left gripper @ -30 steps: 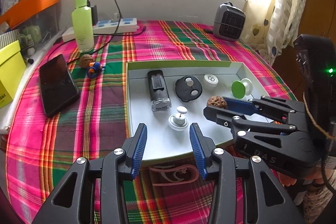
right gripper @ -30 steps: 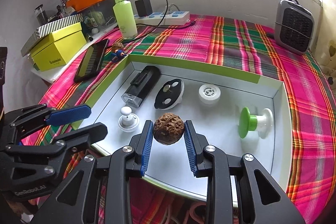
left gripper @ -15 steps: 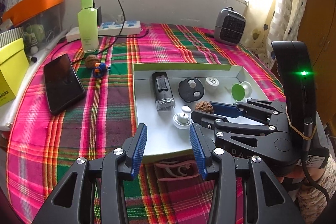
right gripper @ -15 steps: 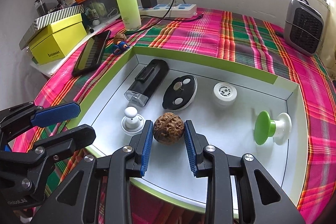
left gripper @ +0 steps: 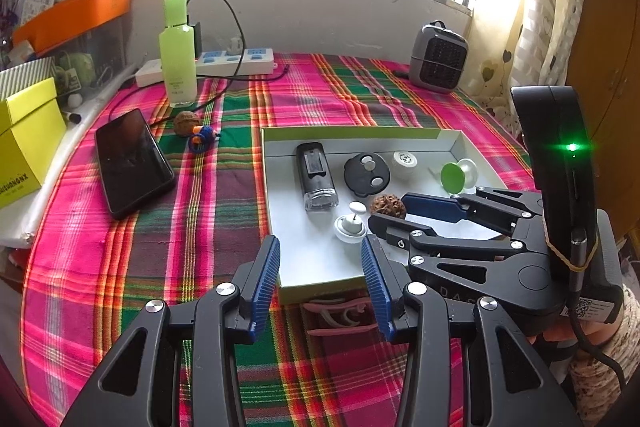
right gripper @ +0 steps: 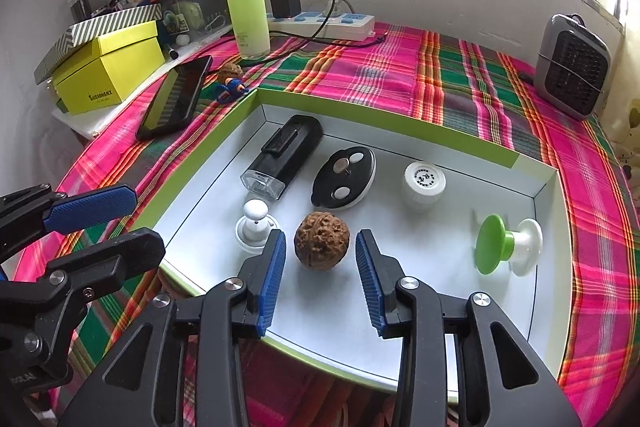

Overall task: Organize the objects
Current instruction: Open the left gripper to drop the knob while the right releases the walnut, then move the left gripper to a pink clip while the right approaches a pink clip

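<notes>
A brown walnut [right gripper: 321,245] rests on the floor of the white, green-rimmed tray [right gripper: 360,115], between the open pads of my right gripper [right gripper: 320,259], touching neither. In the left wrist view the walnut [left gripper: 386,204] sits at the right gripper's tips [left gripper: 394,213]. My left gripper [left gripper: 320,267] is open and empty, above the tray's near edge [left gripper: 320,285]. A second walnut [left gripper: 185,123] with a blue trinket [left gripper: 202,138] lies on the cloth left of the tray.
The tray holds a black lighter-like device [right gripper: 286,157], a black oval case [right gripper: 345,178], a white cap [right gripper: 424,181], a green-and-white knob [right gripper: 504,243] and a small white knob [right gripper: 256,227]. On the cloth: phone [left gripper: 132,161], green bottle [left gripper: 177,51], power strip [left gripper: 224,63], heater [left gripper: 438,57], yellow box [right gripper: 108,67].
My right gripper lowered the walnut onto the tray floor and opened, letting it go. My left gripper pulled back a little.
</notes>
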`<state>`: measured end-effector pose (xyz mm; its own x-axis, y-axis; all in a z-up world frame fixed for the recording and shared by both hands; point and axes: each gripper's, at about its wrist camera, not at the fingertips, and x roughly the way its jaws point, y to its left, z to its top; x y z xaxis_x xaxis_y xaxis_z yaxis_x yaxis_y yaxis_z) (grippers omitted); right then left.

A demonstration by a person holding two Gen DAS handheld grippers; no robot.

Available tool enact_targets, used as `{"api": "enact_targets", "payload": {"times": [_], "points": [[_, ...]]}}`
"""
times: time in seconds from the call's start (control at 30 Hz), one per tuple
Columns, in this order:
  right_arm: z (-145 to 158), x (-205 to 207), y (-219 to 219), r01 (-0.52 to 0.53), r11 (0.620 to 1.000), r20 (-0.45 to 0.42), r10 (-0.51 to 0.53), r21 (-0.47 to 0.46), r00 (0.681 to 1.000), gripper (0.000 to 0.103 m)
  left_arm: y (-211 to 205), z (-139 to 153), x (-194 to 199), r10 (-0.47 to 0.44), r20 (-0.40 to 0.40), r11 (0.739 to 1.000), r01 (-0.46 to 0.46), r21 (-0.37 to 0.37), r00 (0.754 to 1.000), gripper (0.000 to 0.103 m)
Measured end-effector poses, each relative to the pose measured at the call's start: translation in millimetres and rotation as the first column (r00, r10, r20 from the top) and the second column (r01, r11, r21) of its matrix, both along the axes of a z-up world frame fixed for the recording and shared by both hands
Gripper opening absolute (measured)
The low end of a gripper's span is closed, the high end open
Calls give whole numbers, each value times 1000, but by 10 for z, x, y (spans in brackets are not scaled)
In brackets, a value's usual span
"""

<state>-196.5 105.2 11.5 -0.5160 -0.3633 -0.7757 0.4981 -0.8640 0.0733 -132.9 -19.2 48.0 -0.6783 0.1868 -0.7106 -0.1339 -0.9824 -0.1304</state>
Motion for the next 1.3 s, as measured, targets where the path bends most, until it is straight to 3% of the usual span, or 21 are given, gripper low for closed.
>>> {"api": "enact_targets", "payload": {"times": [0.97, 1.1, 1.3], "points": [[334, 573, 419, 119, 991, -93, -125, -69, 988, 39, -26, -72, 329, 18, 29, 1000, -18, 11, 999, 42], [354, 664, 526, 145, 987, -103, -152, -70, 983, 39, -20, -108, 359, 12, 47, 1000, -13, 28, 999, 47], [297, 787, 687, 179, 981, -87, -186, -80, 979, 39, 19, -180, 380, -2, 69, 999, 0, 33, 998, 48]]}}
